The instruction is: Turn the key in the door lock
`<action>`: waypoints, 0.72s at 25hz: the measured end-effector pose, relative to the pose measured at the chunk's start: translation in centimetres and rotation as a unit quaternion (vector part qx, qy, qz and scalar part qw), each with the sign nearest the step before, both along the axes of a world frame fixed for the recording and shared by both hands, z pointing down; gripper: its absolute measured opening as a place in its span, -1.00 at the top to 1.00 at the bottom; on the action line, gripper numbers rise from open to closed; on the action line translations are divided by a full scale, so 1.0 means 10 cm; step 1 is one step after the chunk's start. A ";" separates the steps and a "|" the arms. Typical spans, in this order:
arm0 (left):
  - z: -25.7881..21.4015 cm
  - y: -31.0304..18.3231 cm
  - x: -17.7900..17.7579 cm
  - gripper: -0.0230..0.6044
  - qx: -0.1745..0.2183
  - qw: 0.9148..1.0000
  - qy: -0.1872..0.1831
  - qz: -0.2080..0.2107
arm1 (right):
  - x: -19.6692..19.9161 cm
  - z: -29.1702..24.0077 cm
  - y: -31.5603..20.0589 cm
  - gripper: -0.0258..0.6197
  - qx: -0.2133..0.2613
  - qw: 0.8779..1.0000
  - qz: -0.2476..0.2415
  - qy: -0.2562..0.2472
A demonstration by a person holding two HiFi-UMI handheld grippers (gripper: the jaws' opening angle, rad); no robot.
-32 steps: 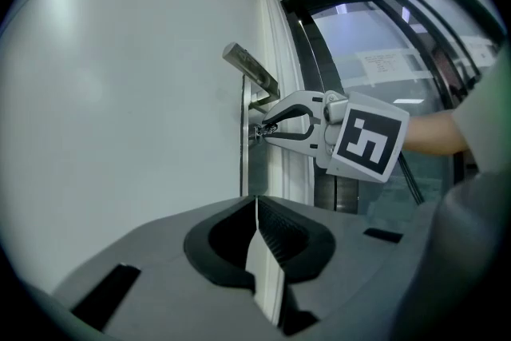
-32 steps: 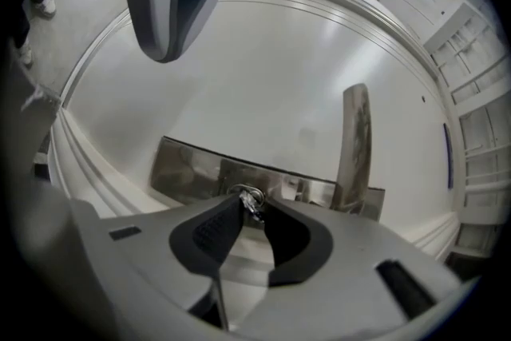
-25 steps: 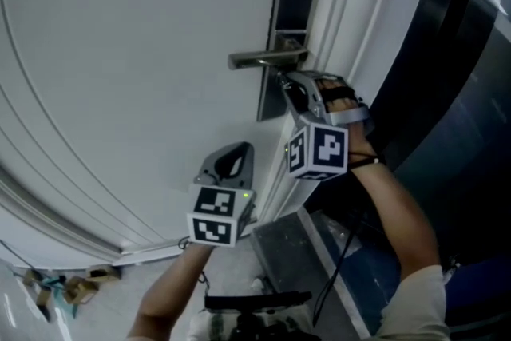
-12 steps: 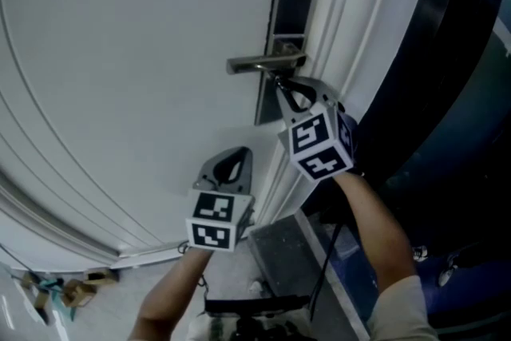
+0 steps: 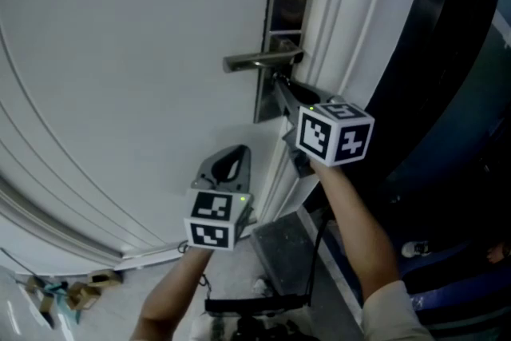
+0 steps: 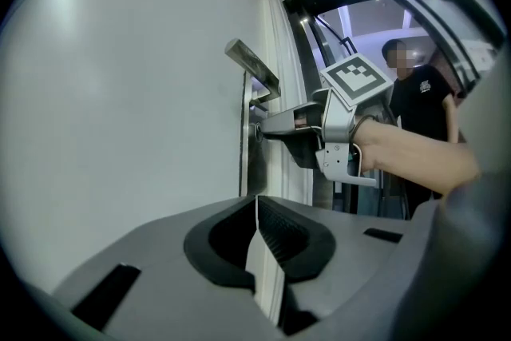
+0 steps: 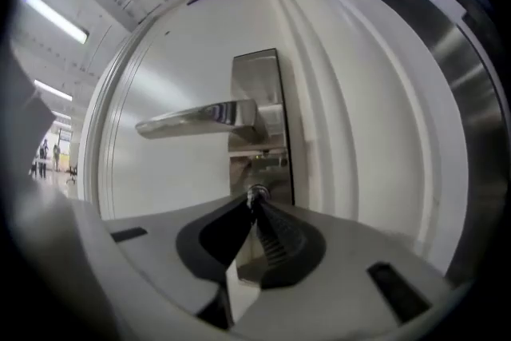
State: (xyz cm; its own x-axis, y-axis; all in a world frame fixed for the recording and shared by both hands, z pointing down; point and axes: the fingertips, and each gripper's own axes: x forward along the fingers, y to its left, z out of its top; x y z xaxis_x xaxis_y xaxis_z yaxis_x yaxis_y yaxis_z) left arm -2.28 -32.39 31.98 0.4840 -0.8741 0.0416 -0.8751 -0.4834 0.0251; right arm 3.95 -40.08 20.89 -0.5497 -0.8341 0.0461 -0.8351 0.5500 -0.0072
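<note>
A steel lock plate (image 5: 285,8) with a lever handle (image 5: 257,58) sits near the edge of a white door (image 5: 120,52). My right gripper (image 5: 279,83) points level at the keyhole just under the handle. In the right gripper view its jaws are closing, and the tips of the right gripper (image 7: 255,205) pinch the small round head of the key (image 7: 256,192) in the lock. My left gripper (image 5: 229,163) hangs lower and to the left, close to the door, shut with nothing in it. The left gripper view shows the left gripper (image 6: 255,205) with its jaws together and the right gripper (image 6: 262,129) at the lock.
White door-frame mouldings (image 5: 335,28) run beside the lock, with dark metal panels (image 5: 447,76) further right. A metal threshold (image 5: 289,251) lies below. A person in black (image 6: 423,96) stands beyond the doorway. Small scraps (image 5: 56,287) lie on the floor at lower left.
My right gripper has rolled about a quarter turn at the lock; its marker cube went from facing me to lying on top. The left gripper has stayed where it was.
</note>
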 end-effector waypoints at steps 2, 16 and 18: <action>-0.01 0.01 0.01 0.86 0.002 1.000 0.000 0.002 | 0.01 0.00 0.01 0.84 -0.016 0.999 -0.005 -0.046; -0.11 -0.03 -0.12 0.86 0.012 1.000 -0.001 0.002 | 0.07 -0.03 -0.01 0.81 -0.112 0.934 -0.042 -0.336; -0.12 -0.04 -0.12 0.86 0.014 1.000 -0.002 0.003 | 0.08 -0.02 -0.02 0.81 -0.127 0.912 -0.047 -0.386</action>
State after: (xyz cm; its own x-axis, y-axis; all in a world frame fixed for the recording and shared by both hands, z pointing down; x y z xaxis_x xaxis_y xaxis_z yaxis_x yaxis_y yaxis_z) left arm -3.51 -32.79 30.75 0.4893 -0.8719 0.0196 -0.8721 -0.4892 0.0073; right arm 4.71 -40.24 20.70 -0.5684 -0.7982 -0.1993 -0.4766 0.5169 -0.7111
